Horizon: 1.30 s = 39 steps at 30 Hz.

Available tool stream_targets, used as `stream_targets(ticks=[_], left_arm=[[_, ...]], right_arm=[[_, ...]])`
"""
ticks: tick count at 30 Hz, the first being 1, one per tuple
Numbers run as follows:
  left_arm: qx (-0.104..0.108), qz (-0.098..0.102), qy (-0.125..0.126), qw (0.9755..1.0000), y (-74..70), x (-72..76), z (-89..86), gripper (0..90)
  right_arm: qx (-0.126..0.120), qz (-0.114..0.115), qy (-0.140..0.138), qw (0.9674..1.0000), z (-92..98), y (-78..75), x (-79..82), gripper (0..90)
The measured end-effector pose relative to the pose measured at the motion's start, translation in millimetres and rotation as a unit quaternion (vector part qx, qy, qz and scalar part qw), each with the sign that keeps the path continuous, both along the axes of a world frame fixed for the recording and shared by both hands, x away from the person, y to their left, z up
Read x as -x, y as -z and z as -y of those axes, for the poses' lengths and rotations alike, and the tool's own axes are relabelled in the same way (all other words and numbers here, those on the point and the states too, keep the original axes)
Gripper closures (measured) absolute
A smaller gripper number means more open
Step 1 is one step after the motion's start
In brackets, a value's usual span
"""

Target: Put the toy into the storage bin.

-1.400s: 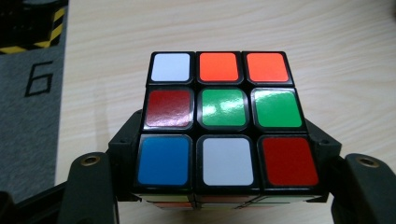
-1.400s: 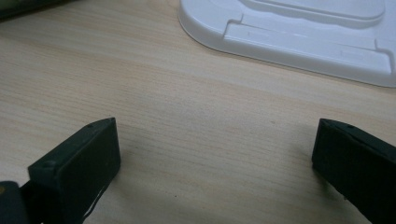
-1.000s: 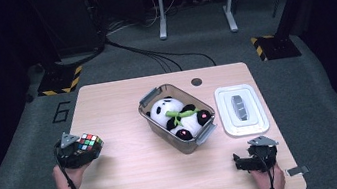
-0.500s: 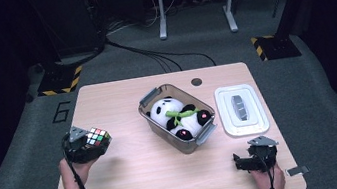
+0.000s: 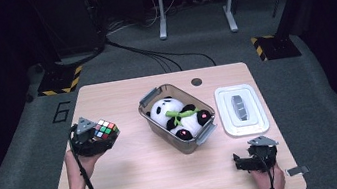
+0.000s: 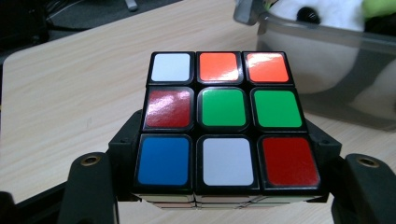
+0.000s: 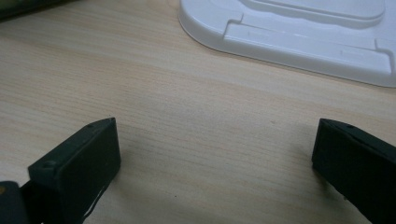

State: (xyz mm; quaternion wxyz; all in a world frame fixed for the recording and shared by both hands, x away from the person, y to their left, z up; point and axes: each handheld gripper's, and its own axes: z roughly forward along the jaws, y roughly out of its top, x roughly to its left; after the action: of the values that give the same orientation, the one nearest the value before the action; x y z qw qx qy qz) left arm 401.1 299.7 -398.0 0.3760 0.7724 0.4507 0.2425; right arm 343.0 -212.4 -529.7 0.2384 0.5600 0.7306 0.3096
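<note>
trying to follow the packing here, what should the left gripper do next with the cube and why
Probably carry the cube on toward the clear bin and over its open top. The left gripper has it clamped above the table, the bin already holds a plush panda, and its white lid lies off to the side.

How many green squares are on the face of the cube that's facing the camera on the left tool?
2. On the cube held in the left tool, both sit in the middle row: one at the centre, one to its right. Its other faces are hidden there.
</note>
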Motion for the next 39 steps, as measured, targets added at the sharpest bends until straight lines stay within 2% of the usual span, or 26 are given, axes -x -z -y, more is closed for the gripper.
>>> stream_targets(ticks=[9,14,18,23,31,39], left_arm=[[-0.007,0.010,0.031,0.9994,-20.1,-9.5,23.0,34.0],[-0.016,0.015,0.054,0.9983,-28.7,-14.7,40.0,34.0],[-0.011,0.017,0.067,0.9975,-33.5,-18.6,52.9,34.0],[-0.016,0.019,0.083,0.9963,-40.1,-22.3,68.8,34.0],[-0.003,0.026,0.093,0.9953,-48.9,-27.0,90.9,34.0],[0.004,0.017,0.112,0.9936,-51.7,-33.5,118.7,34.0]], right_arm=[[0.000,0.000,0.000,1.0000,0.0,0.0,0.1,0.2],[0.000,0.000,0.000,1.0000,0.0,0.0,0.1,0.2],[0.000,0.000,0.000,1.0000,0.0,0.0,0.1,0.2],[0.000,0.000,0.000,1.0000,0.0,0.0,0.1,0.2],[0.000,0.000,0.000,1.0000,0.0,0.0,0.1,0.2],[0.000,0.000,0.000,1.0000,0.0,0.0,0.1,0.2]])
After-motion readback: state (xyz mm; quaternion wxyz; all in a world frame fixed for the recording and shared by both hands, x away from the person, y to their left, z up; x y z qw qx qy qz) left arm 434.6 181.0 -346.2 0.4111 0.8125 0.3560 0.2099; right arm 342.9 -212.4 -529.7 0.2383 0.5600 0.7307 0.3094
